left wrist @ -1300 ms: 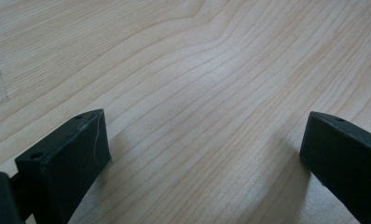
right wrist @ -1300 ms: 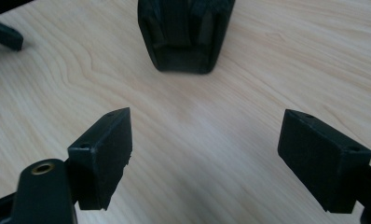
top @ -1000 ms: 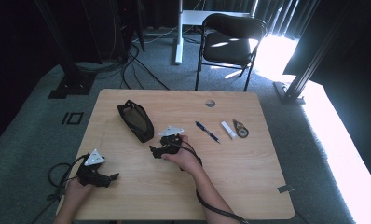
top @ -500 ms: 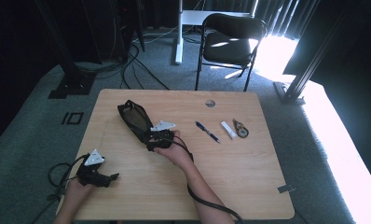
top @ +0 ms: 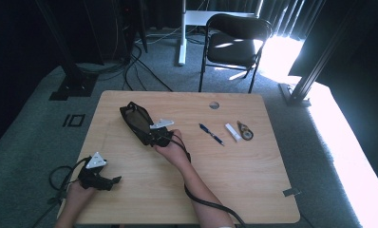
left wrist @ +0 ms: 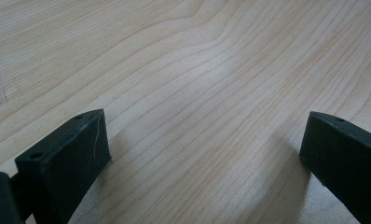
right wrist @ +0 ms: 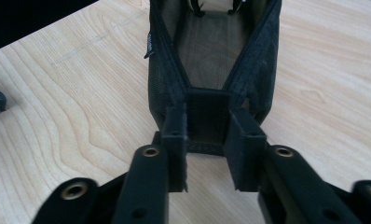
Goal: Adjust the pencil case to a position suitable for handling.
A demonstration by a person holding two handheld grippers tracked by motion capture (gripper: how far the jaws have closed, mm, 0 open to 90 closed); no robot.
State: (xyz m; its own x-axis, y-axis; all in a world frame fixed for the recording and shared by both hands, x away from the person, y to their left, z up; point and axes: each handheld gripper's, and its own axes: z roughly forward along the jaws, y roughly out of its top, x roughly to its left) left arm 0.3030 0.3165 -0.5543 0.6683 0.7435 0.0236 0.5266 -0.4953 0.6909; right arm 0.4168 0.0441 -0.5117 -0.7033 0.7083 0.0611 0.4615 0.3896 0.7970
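Observation:
A black mesh zip pouch [top: 136,119] lies on the wooden table [top: 234,166], left of centre, with its mouth gaping. My right gripper [top: 155,137] is at the pouch's near end. In the right gripper view the jaws have just been closing and my right gripper [right wrist: 207,135] now pinches the end of the pouch [right wrist: 211,51], its pads pressed on the fabric. My left gripper [top: 112,181] rests near the front left corner. In the left gripper view my left gripper [left wrist: 202,154] is open wide over bare wood.
A blue pen [top: 211,134], a white stick-shaped item [top: 232,132] and a small tape roll [top: 245,130] lie right of centre. A round cable hole [top: 214,105] sits near the far edge. A black chair [top: 234,42] stands beyond the table.
My right gripper has moved left and away to the pouch and closed on its near end. The pouch's mouth now stands open. The left hand has not moved.

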